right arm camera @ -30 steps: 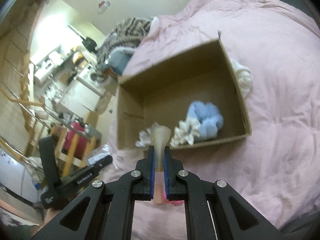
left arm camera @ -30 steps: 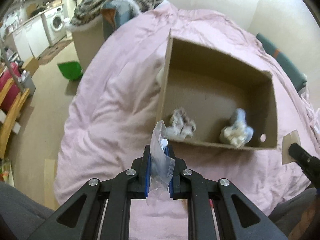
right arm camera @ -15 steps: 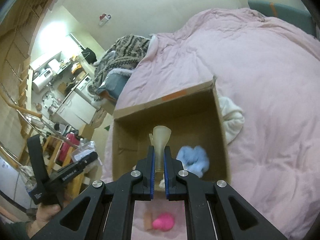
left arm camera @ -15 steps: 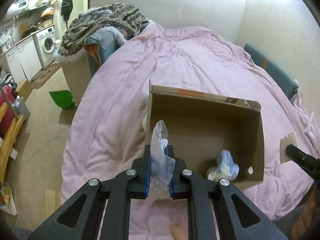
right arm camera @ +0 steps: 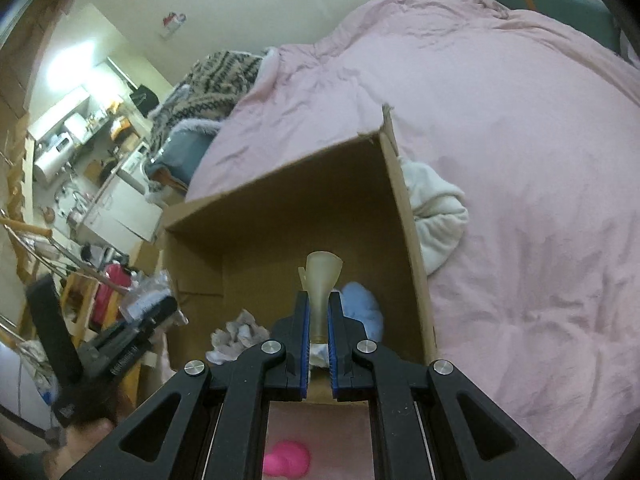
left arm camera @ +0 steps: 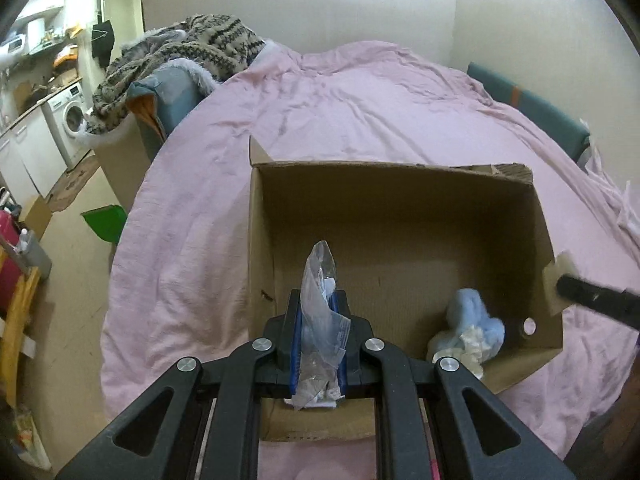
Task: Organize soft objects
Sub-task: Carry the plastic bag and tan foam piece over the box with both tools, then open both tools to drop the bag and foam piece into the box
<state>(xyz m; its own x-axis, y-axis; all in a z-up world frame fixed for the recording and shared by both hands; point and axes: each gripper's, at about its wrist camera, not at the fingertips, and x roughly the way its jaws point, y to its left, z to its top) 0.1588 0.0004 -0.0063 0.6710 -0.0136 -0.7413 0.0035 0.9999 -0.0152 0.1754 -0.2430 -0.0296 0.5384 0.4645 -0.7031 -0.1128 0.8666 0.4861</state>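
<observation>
Two soft items already lie in the box (left arm camera: 400, 208): a blue plush (left arm camera: 472, 316) at the near right of its floor, and a pale crumpled wad (right arm camera: 236, 336) on the near left as seen from the right wrist view. Box sits open-topped on the bed (left arm camera: 360, 92), pink cover, rumpled. Left gripper (left arm camera: 318, 344) is clenched on a clear plastic bag (left arm camera: 320, 308); bag is thin, crinkled, standing up between the fingers with something small and white inside, contents otherwise unclear. It is held over the near wall of the box, not yet released. Right gripper (right arm camera: 319, 344) is clamped on a translucent yellowish piece (right arm camera: 322, 284), narrow where pinched and flaring to a cup shape above; likely soft rubber or silicone, cannot confirm. It also hangs over the near edge of the box. Judgement: task roughly mid-way; two in, two in hand awaiting drop. Left outside: a white cloth (right arm camera: 436, 216) bunched against the right wall of the box, on the bed, and a pink object (right arm camera: 286, 460) on the near side, partly hidden by the right gripper.
</observation>
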